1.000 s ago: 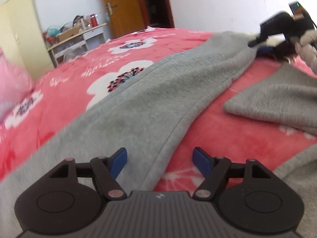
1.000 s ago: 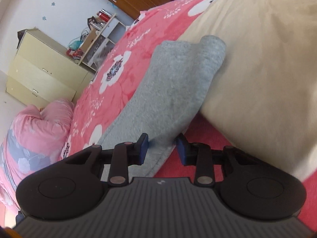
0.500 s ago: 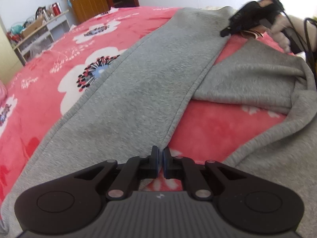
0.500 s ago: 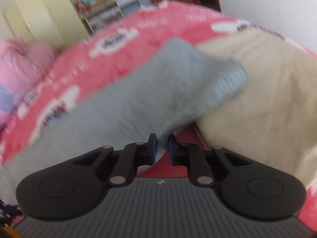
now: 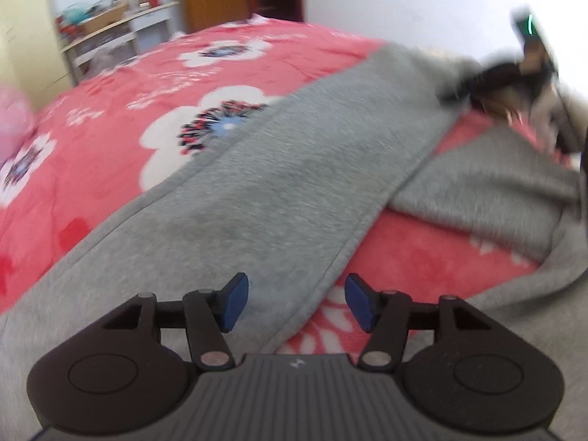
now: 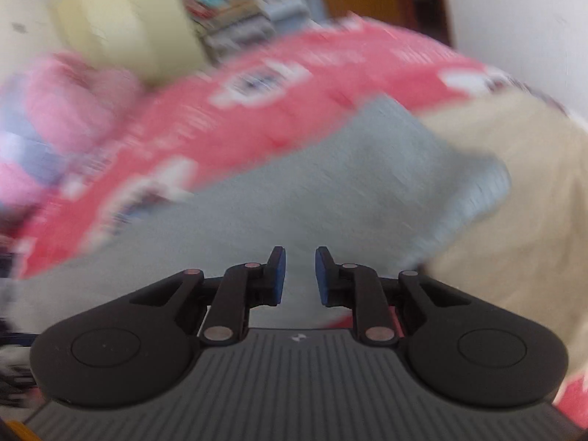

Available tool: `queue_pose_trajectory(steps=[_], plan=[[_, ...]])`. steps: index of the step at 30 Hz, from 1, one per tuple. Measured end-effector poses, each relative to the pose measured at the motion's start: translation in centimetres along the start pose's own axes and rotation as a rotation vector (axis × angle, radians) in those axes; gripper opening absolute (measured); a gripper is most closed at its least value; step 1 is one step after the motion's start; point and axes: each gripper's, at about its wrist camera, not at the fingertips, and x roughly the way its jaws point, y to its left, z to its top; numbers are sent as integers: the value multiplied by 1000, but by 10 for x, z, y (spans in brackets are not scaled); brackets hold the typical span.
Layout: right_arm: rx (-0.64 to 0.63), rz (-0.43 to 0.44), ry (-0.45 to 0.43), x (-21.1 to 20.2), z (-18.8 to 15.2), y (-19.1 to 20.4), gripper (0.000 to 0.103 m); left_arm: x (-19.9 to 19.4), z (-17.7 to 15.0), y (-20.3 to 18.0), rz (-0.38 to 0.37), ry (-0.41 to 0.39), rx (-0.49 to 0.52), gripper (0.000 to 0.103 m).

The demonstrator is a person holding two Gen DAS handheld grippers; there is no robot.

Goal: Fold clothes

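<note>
Grey garment on a red bedspread with white flowers, beside a beige cloth.

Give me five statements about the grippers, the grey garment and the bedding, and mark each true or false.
1. The left hand-held gripper is open. True.
2. The grey garment lies on a plain blue sheet. False: it lies on a red floral blanket.
3. The right hand-held gripper is clamped on the garment. False: its jaws stand apart, with nothing pinched between them.
4. A beige fabric lies to the right of the garment in the right wrist view. True.
5. The garment's hem runs between the left gripper's fingers. True.
</note>
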Motion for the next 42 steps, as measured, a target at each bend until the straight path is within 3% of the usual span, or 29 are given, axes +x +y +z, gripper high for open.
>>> queue_pose_trajectory(steps=[1, 2, 7, 11, 12, 16, 19, 21, 26, 31, 34, 36, 38, 40, 42], plan=[[21, 10, -5, -11, -5, -4, 4, -13, 0, 3, 10, -21, -29, 63], [43, 20, -9, -22, -9, -7, 9, -28, -1, 6, 21, -46, -55, 67], [150, 69, -32, -79, -32, -25, 15, -119, -8, 13, 84, -202, -175, 76], [236, 108, -51, -124, -50, -39, 20, -186, -21, 0, 156, -299, -205, 92], [258, 118, -56, -135, -55, -42, 21, -191, -24, -10, 144, -304, -189, 93], [397, 169, 54, -131, -111, -45, 31, -189, -36, -58, 41, -290, -78, 97], [476, 199, 123, -106, -142, -36, 33, -155, -37, -106, -93, -256, 3, 97], [500, 210, 129, -92, -151, -27, 33, -130, -29, -134, -140, -248, 60, 97], [498, 355, 55, -83, -130, -6, 33, -72, -4, -200, -226, -236, 204, 97], [525, 495, 60, -66, -110, -6, 33, -25, 18, -224, -267, -192, 221, 97], [557, 581, 85, -49, -103, -6, 33, -11, 23, -214, -296, -167, 138, 88], [571, 616, 109, -40, -103, -7, 33, -7, 23, -194, -324, -166, 28, 67], [563, 597, 116, -43, -104, -9, 33, -5, 21, -171, -347, -165, -91, 33], [554, 578, 124, -45, -106, -11, 33, -5, 17, -144, -360, -163, -221, 17], [546, 559, 132, -48, -107, -12, 33, -5, 13, -118, -369, -165, -344, 15]])
